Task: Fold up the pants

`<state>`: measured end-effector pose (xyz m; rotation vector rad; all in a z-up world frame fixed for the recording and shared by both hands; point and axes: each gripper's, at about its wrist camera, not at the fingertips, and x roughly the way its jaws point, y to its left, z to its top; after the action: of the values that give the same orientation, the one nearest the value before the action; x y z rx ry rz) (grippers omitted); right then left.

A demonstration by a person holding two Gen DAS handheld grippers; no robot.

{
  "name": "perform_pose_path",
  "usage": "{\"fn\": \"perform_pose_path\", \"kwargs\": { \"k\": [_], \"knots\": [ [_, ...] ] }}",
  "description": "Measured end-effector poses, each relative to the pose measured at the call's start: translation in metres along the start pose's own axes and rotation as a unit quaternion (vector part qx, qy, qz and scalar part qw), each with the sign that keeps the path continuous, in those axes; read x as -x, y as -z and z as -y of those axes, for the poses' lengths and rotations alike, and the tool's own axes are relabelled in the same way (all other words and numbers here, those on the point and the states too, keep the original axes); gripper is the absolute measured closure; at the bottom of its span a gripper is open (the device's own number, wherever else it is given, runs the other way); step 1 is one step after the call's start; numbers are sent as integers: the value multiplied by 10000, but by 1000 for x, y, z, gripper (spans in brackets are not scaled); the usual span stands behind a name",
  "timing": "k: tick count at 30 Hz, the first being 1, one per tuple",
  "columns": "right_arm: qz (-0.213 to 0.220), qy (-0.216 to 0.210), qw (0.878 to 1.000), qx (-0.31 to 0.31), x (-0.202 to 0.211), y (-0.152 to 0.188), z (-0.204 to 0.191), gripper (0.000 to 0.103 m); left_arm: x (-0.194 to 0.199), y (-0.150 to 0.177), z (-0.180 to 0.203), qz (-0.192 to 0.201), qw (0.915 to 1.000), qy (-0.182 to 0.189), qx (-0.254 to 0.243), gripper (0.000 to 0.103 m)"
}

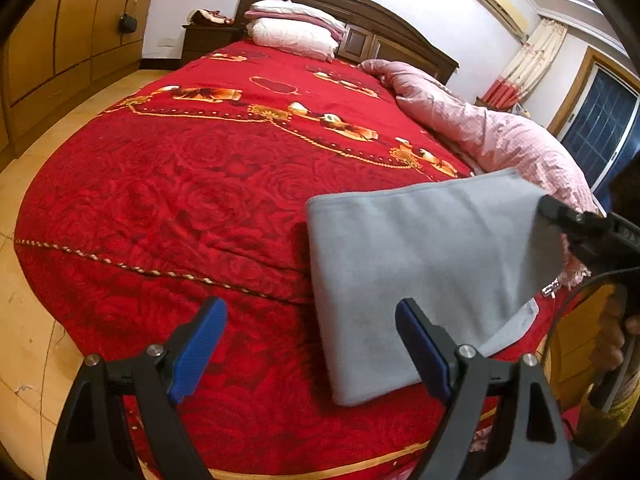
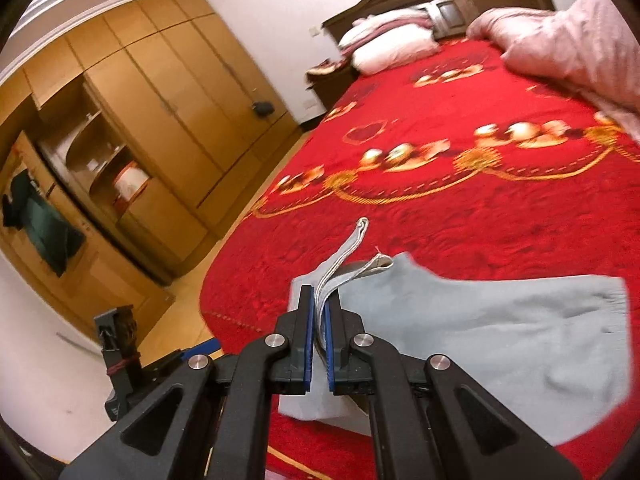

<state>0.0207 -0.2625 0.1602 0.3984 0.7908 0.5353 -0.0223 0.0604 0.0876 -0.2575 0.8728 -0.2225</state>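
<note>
While the left gripper [image 1: 310,350] hangs with its jaws spread wide and nothing between them, the right gripper [image 2: 318,320] is clamped on a layered edge of the grey pants [image 2: 480,332]. Those pants [image 1: 420,272] lie folded at the near corner of the red bedspread [image 1: 200,184], one edge lifted by the grip. Farther off lie a pink quilt [image 1: 492,136], pillows [image 1: 296,36] and a headboard [image 1: 384,20].

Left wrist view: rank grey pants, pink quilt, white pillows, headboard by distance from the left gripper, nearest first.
From the left gripper, open:
1. Grey pants, just ahead, right of centre, at the bed's near edge.
2. Pink quilt, along the bed's right side.
3. White pillows, at the bed's head.
4. Headboard, behind the pillows.
</note>
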Motion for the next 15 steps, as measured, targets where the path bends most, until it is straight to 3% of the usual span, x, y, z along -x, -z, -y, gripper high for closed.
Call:
{"fn": "perform_pose_path", "kwargs": {
  "k": [15],
  "knots": [
    [364, 900, 9938, -544, 58, 1, 61, 97, -28, -12, 48, -160, 9971, 186, -714, 14]
  ]
}}
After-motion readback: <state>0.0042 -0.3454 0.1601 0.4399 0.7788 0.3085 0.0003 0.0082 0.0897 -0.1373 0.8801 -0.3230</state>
